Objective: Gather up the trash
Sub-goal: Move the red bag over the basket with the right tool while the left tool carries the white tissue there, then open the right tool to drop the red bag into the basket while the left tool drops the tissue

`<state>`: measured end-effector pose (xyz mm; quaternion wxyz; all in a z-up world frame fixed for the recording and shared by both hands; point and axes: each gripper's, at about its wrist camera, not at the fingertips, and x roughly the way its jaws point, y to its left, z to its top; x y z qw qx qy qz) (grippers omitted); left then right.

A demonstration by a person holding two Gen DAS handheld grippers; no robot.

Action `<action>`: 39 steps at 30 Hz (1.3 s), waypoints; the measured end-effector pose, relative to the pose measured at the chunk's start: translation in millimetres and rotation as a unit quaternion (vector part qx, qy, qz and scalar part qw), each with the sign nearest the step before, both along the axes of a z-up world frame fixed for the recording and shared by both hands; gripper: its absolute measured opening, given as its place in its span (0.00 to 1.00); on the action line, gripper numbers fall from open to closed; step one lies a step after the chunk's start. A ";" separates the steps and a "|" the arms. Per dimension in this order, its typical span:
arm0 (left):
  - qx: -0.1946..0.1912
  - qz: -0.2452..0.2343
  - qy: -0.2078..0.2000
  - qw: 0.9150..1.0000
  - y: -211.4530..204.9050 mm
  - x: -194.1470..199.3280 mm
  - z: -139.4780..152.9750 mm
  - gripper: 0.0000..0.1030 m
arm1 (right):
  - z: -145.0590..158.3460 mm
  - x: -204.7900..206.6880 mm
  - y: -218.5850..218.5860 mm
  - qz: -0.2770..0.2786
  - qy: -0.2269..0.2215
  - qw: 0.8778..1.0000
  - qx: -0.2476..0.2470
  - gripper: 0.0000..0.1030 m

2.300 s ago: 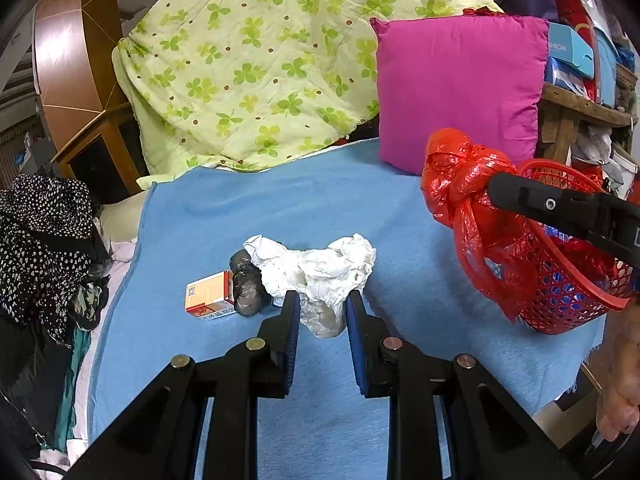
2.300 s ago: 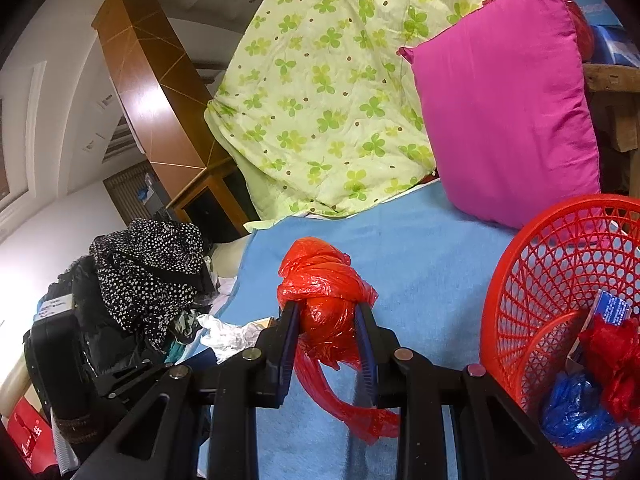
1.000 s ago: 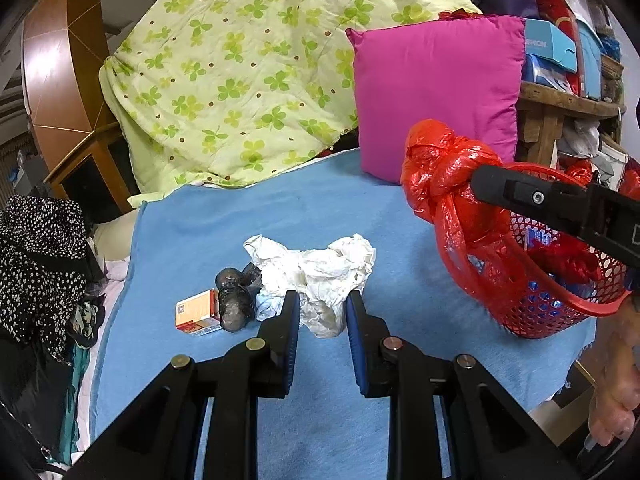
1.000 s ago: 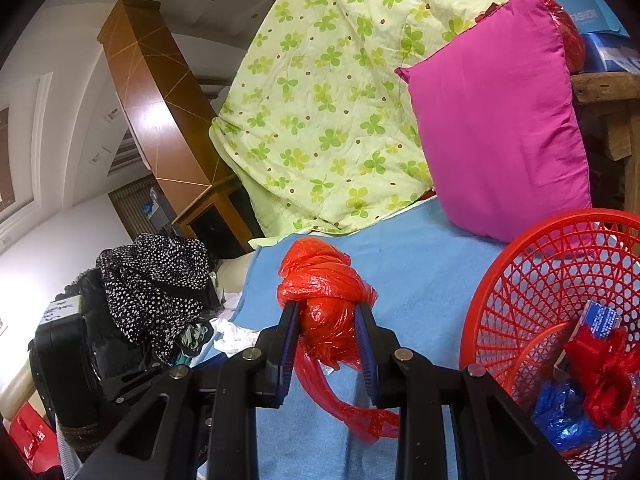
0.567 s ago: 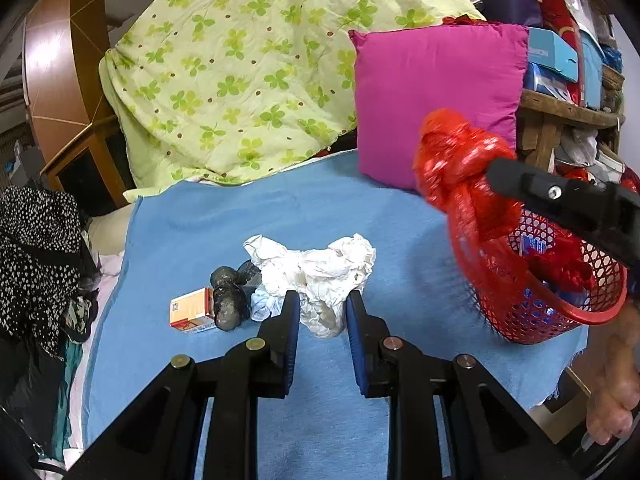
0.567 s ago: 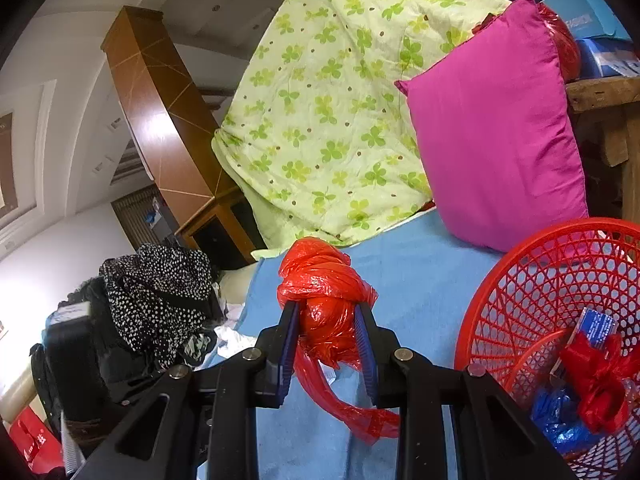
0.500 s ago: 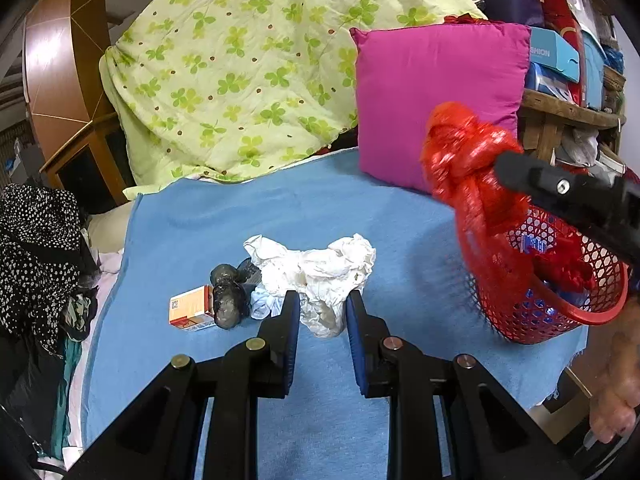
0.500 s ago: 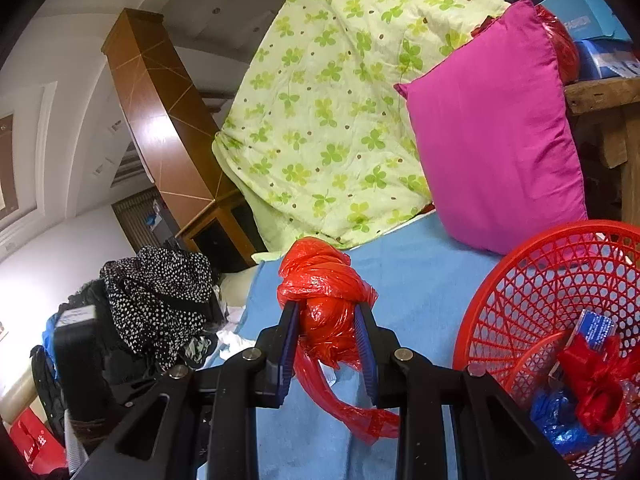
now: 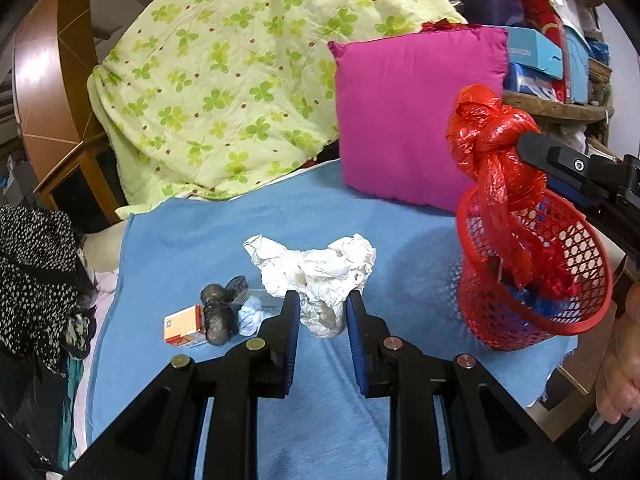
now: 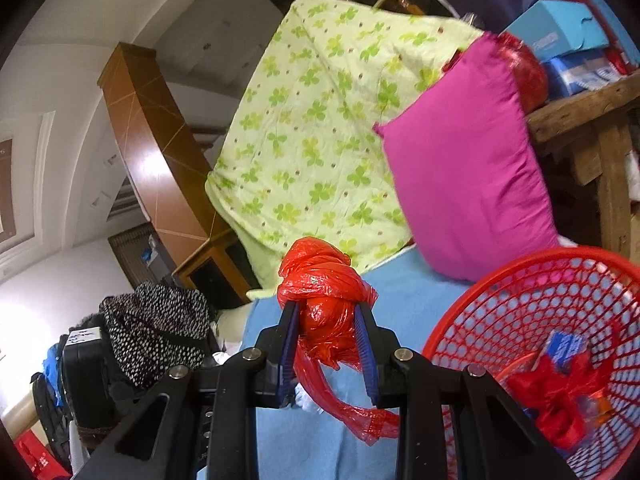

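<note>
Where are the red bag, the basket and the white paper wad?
red bag (image 10: 326, 312), right wrist view, on the knotted bulk between the pads.
basket (image 9: 592, 322), left wrist view, on its near rim.
white paper wad (image 9: 320, 276), left wrist view, on its crumpled middle.

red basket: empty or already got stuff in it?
Not empty. Through the red basket's open top, a red knotted bag and a blue packet lie inside.

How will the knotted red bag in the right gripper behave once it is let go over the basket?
The red bag looks floppy: its tail hangs limp below the right gripper. Thin crinkled film suggests it is light, so it may drift or snag on the basket rim. The knot gives it bulk, so it probably drops without rolling.
</note>
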<state>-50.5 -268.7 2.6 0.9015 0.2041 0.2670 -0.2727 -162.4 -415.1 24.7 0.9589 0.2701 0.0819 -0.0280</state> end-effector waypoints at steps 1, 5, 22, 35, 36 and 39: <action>0.001 -0.005 0.000 1.000 -4.3 -1.6 1.4 0.24 | 0.9 -3.3 -3.1 -0.005 -0.002 1.000 -0.001 0.29; 0.003 -0.023 0.008 1.000 -21.9 -7.0 4.8 0.24 | 3.6 -22.2 -19.9 -0.036 -0.008 0.999 -0.003 0.29; -0.003 -0.129 0.006 0.992 -109.2 -68.4 27.9 0.24 | -28.2 -98.3 -96.9 -0.157 -0.011 0.981 0.117 0.29; -0.013 -0.138 0.035 0.990 -114.1 -67.2 15.1 0.24 | -48.5 -119.6 -110.2 -0.176 -0.001 0.970 0.169 0.29; -0.013 -0.135 0.038 0.990 -112.6 -64.4 14.4 0.24 | -47.6 -116.5 -109.2 -0.174 -0.002 0.970 0.168 0.29; -0.012 -0.132 0.039 0.990 -110.9 -60.4 11.8 0.24 | -46.9 -110.8 -104.4 -0.168 -0.002 0.972 0.166 0.29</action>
